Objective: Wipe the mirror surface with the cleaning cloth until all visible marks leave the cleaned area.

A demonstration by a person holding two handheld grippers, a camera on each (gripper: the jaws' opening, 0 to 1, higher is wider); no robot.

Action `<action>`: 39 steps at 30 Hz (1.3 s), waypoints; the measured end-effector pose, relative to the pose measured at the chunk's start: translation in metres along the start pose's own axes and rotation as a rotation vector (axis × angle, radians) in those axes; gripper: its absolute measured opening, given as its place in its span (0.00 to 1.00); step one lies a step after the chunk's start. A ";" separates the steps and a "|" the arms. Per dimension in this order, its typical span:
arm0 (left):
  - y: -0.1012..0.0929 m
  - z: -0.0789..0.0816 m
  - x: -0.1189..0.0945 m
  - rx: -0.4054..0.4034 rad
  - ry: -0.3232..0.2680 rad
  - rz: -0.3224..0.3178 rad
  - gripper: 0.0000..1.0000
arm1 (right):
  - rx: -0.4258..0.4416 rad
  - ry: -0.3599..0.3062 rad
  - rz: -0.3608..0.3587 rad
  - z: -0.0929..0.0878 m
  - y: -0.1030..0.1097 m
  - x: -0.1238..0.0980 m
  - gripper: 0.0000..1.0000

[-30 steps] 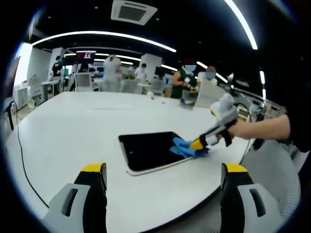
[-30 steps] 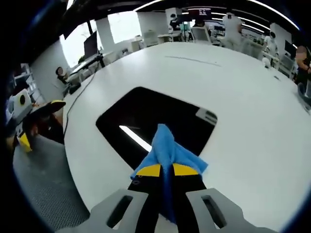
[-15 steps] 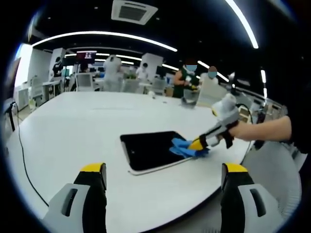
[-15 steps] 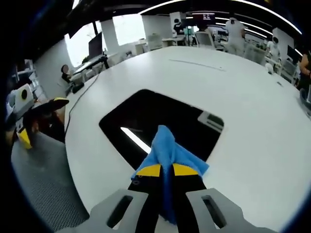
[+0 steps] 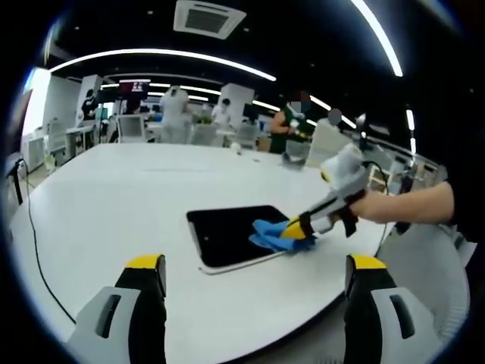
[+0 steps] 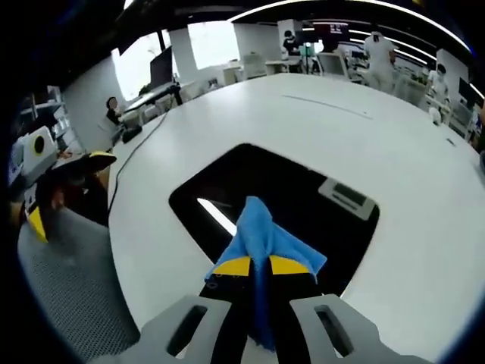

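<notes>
Right tongs (image 6: 258, 267), clenched on the blue cleaning cloth (image 6: 261, 239), face the mirror (image 6: 288, 205) stretching toward upper right; left tongs (image 5: 254, 273) hang released.

Bright ceiling strips (image 5: 159, 54), fisheye-bent edges (background soft)
</notes>
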State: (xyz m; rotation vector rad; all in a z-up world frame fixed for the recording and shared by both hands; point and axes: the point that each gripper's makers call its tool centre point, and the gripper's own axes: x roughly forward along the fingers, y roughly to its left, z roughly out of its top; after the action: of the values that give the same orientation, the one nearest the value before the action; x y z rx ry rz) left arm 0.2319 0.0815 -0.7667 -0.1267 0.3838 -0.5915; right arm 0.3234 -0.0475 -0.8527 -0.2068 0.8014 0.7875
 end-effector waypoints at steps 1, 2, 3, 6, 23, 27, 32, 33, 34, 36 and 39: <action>0.000 0.000 0.000 -0.001 0.001 0.001 0.99 | -0.006 0.000 0.003 0.001 0.002 0.001 0.02; 0.001 0.000 0.000 -0.001 0.001 0.003 0.99 | -0.009 0.000 0.008 0.002 0.004 0.003 0.02; 0.001 0.000 0.000 -0.002 -0.001 0.004 0.99 | -0.013 -0.001 0.010 0.003 0.005 0.004 0.02; 0.001 0.000 0.000 -0.001 -0.001 0.004 0.99 | -0.015 -0.006 0.023 0.006 0.011 0.009 0.02; 0.001 -0.003 0.000 -0.003 0.017 0.008 0.99 | -0.025 -0.020 0.088 0.025 0.046 0.032 0.02; 0.002 -0.003 0.000 -0.003 0.016 0.011 0.99 | -0.031 -0.023 0.112 0.030 0.055 0.038 0.02; 0.002 -0.003 0.000 -0.003 0.016 0.011 0.99 | -0.045 -0.024 0.137 0.035 0.067 0.044 0.02; 0.002 -0.003 0.000 -0.001 0.015 0.011 0.99 | -0.045 -0.025 0.141 0.036 0.069 0.045 0.02; 0.002 -0.003 0.000 -0.001 0.014 0.010 0.99 | -0.048 -0.026 0.145 0.037 0.071 0.047 0.02; 0.001 -0.003 0.000 -0.003 0.013 0.008 0.99 | -0.052 -0.029 0.151 0.039 0.074 0.049 0.02; 0.002 -0.002 0.000 -0.004 0.008 0.010 0.98 | -0.051 -0.035 0.163 0.043 0.080 0.053 0.02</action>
State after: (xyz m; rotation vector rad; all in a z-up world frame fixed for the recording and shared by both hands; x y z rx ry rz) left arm 0.2317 0.0830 -0.7687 -0.1268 0.3930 -0.5812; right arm 0.3145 0.0577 -0.8513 -0.1745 0.7722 0.9630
